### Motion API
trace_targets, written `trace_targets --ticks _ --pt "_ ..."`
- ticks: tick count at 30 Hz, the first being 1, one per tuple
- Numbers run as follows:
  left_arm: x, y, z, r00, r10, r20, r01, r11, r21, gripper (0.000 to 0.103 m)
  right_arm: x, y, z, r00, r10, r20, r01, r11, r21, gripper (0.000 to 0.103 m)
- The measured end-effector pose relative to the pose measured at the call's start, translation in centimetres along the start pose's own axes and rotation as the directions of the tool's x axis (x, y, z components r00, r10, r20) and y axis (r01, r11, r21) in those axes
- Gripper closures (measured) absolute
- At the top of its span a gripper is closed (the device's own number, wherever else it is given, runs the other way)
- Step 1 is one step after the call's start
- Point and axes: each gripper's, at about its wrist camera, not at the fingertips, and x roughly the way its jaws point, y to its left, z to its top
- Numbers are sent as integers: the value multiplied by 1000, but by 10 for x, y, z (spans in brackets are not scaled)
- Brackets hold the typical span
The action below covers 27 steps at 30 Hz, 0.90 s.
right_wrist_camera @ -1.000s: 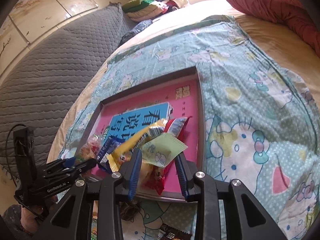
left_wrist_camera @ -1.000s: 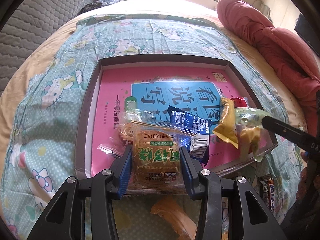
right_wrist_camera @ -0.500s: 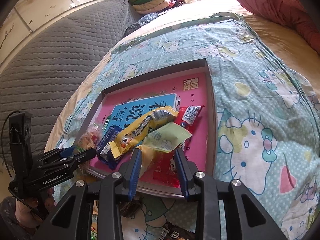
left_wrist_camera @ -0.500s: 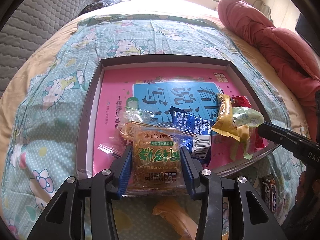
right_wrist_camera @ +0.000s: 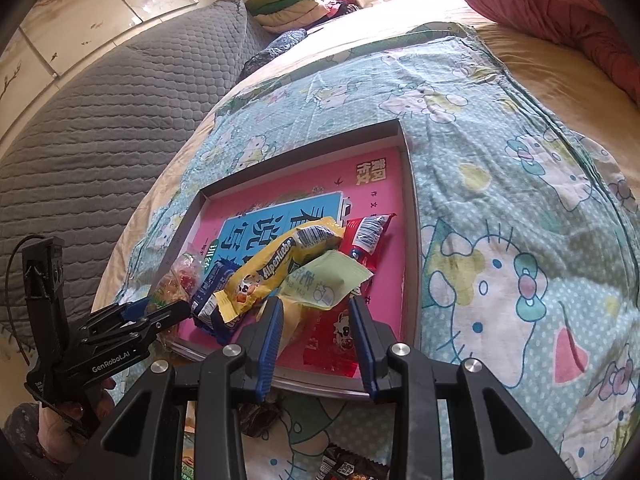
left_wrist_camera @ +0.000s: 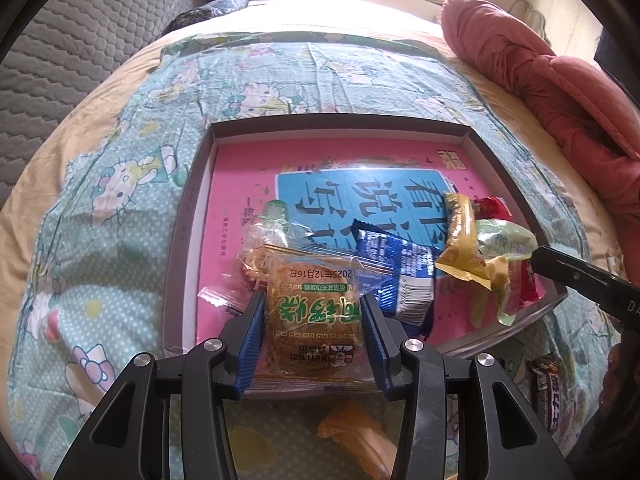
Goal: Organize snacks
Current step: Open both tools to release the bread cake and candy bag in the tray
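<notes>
**Left tongs clamp a cake packet at the tray's near edge**

Left tongs [left_wrist_camera: 314, 332] grip a clear-wrapped round cake packet [left_wrist_camera: 312, 312] with green lettering, both blue pads pressed against its sides, holding it over the near rim of the grey tray [left_wrist_camera: 188, 216]. Right tongs [right_wrist_camera: 316, 336] stand apart with nothing pinched between them, hovering at the tray's near edge just above a red packet [right_wrist_camera: 332, 340] and a pale green sachet [right_wrist_camera: 328, 280]. Inside the tray, on a pink book [right_wrist_camera: 384, 184], the snacks lie heaped toward the near side: a yellow Alpenliebe bag [right_wrist_camera: 272, 272] overlapping a blue packet [left_wrist_camera: 396, 276], with another red wrapper [right_wrist_camera: 368, 236] behind. An orange packet [left_wrist_camera: 356, 432] and a dark chocolate bar [left_wrist_camera: 548, 384] lie outside the tray on the cartoon-cat bedsheet [left_wrist_camera: 120, 208] covering the bed.
</notes>
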Motion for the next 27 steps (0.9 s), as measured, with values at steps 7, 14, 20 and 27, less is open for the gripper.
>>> trace_targets --ticks 7,14,20,27 --pt "-1 3 1 1000 2 -2 -2 1000 -15 54 -1 0 0 1000 8 3 -8 1000 -1 68" --pt "-4 1 3 1000 -8 0 8 1000 -9 46 -1 2 1 1000 2 6 -2 1000 -8 67" --pt "-7 -1 3 1000 -15 1 15 1000 -3 45 -3 1 2 1000 -6 15 6 1000 -3 55" --pt "-11 -4 3 1000 -18 5 18 1000 6 43 -5 -1 3 1000 -14 22 14 1000 1 48"
